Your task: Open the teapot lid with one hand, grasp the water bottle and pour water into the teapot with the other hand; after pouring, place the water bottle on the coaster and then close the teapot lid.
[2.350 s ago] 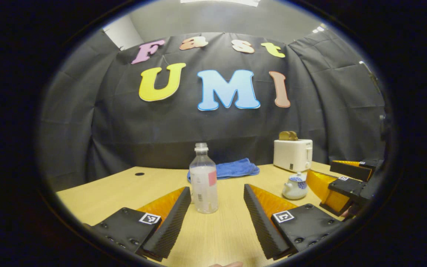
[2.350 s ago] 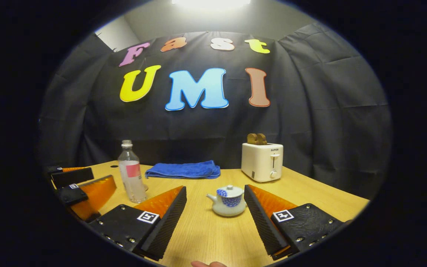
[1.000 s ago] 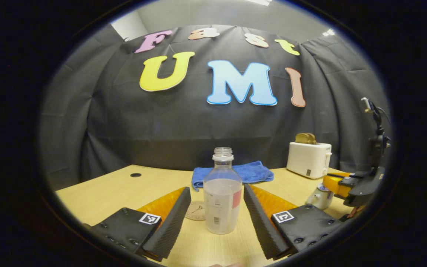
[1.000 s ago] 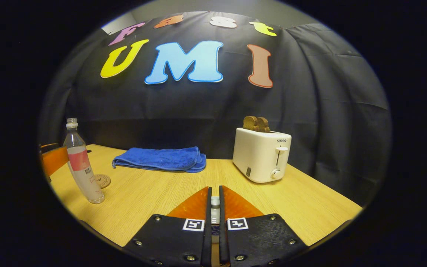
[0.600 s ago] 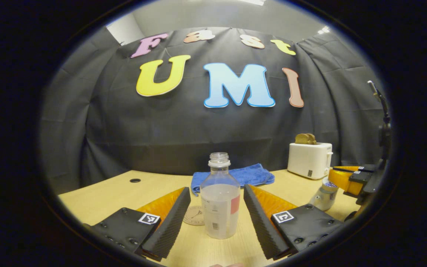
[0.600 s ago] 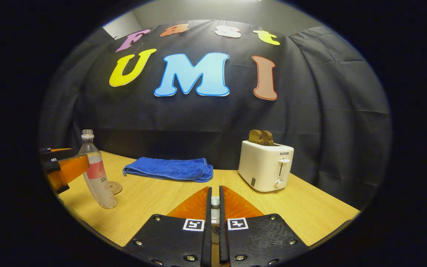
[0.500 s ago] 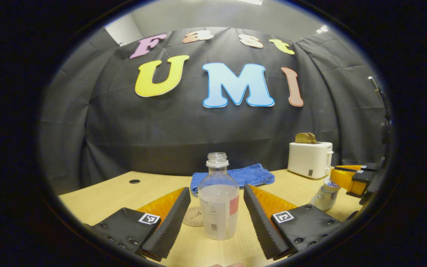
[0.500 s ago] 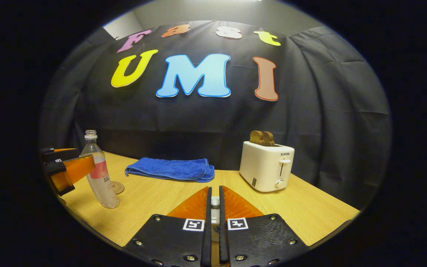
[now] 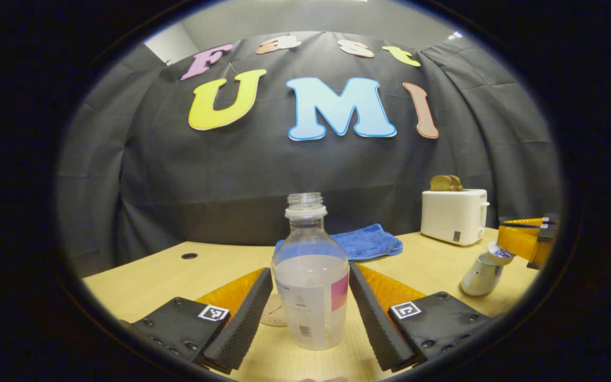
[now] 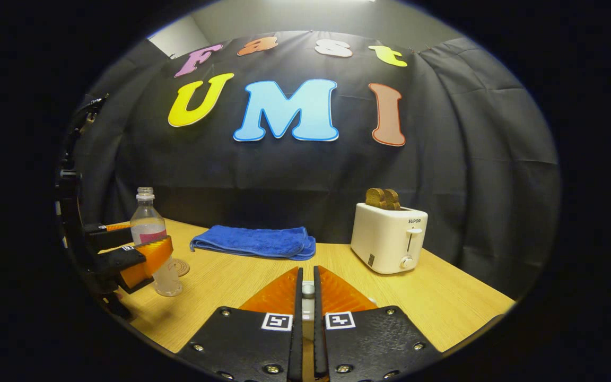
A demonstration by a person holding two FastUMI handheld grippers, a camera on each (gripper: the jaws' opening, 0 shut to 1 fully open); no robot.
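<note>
While bottle [image 9: 311,289] hides coaster [image 9: 275,311] (partly), left tool [image 9: 311,313] gapes.

The surface [image 10: 443,302] looks like pale wood with a fine matt grain. The water bottle [image 9: 311,286] is clear, smooth plastic with a paper-like label. The teapot [image 9: 479,273] is glossy white ceramic. The towel [image 10: 255,241] is soft, fluffy cloth. The toaster [image 10: 387,236] is smooth plastic with a slight sheen. The fingers [image 9: 242,318] carry ridged matt pads.

The right tongs [image 10: 305,291] pinch the teapot lid's knob [image 10: 308,289]; left tongs [image 10: 149,249] flank the water bottle [image 10: 150,241].
</note>
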